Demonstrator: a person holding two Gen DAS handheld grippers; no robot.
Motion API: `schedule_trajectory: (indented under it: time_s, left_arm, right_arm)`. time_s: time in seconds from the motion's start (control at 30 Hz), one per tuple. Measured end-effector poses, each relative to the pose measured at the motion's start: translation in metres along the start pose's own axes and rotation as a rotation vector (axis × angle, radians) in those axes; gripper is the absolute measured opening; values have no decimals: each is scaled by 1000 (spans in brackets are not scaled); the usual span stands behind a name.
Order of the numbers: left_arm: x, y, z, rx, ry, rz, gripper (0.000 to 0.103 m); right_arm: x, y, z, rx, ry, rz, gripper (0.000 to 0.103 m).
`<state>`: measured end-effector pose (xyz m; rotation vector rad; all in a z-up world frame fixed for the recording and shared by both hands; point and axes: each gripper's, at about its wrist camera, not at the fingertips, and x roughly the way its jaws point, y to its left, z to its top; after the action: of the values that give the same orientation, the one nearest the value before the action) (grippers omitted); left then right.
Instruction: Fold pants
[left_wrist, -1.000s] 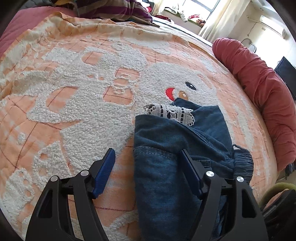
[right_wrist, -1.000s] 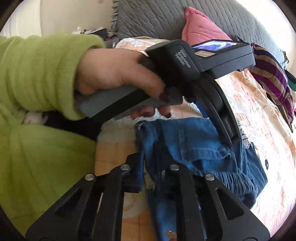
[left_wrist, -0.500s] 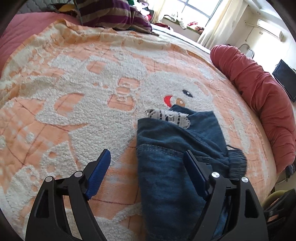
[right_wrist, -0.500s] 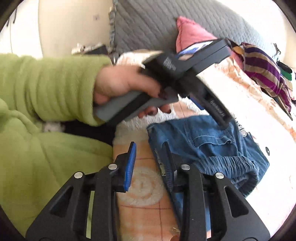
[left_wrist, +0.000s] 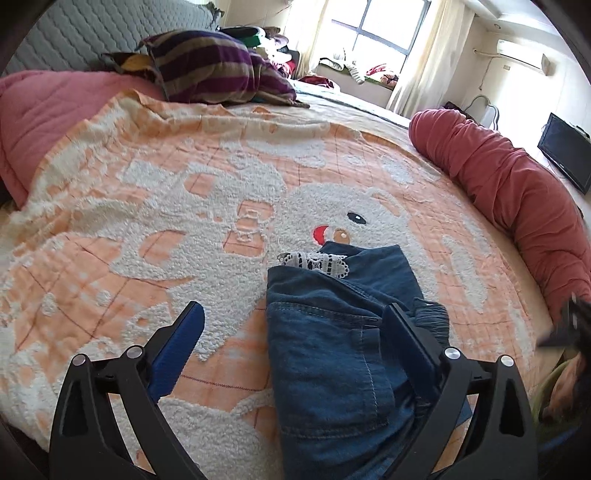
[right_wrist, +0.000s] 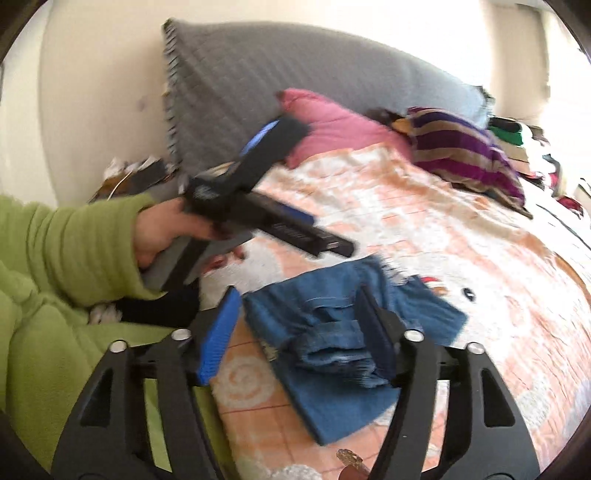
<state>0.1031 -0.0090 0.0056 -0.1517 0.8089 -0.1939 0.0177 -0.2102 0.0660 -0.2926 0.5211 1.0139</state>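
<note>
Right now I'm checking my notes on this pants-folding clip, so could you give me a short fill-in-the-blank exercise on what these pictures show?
1. The folded pants are made of blue ____.
2. The pants lie on an orange and white ____.
3. The pillow near the grey headboard has purple and tan ____.
4. The person's sleeve is ____ in colour.

Missing words: denim; blanket; stripes; green

Your right gripper (right_wrist: 295, 332) has just been opening and has let go of the folded pants (right_wrist: 332, 332), which now lie free below it. Your left gripper (left_wrist: 291, 339) has just been opening wider too, and both have lifted back from the denim.
</note>
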Motion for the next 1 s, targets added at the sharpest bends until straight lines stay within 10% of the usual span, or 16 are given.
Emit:
schedule_trajectory:
  time_s: [0.43, 1.0]
  left_arm:
    - [-5, -5, -16, 28, 9, 45, 98]
    - [31, 5, -38, 20, 113, 61, 98]
  right_arm:
    - [1, -58, -15, 196, 2, -188, 79]
    - [75, -105, -70, 423, 253, -226, 79]
